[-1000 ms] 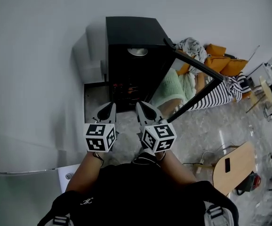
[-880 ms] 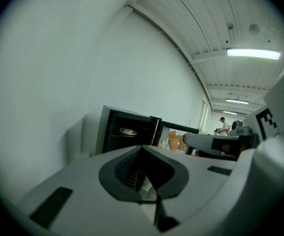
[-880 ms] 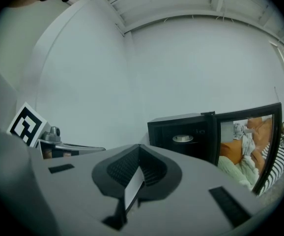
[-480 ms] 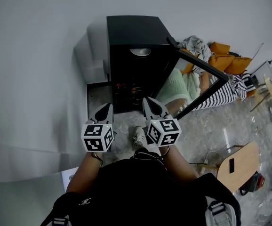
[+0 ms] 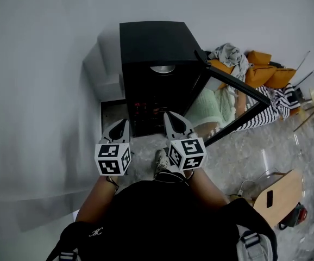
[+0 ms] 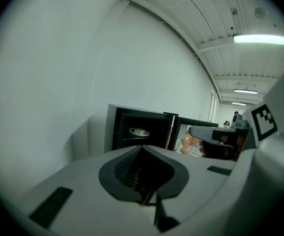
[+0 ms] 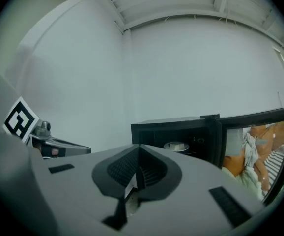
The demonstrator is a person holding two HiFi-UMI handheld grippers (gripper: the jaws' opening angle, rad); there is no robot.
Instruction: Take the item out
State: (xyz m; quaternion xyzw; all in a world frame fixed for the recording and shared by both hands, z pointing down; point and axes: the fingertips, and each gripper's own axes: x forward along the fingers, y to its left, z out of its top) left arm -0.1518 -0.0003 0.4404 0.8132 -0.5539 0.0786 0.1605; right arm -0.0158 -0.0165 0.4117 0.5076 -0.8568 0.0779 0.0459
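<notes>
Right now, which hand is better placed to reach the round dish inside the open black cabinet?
Right, probably. The right gripper sits in front of the cabinet opening, under the dish; the left gripper sits at its left edge. Both are shut and empty.

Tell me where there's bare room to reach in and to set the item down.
Free: the space around the dish in the open cabinet, and the floor just before it. Crowded: right of the door, clothes and cushions piled.

Even cool light, ceiling strip lamp [image 6: 260, 39] glaring, cabinet [image 5: 151, 39] interior dim, perhaps underexposed, fisheye bending at edges, dark corners
</notes>
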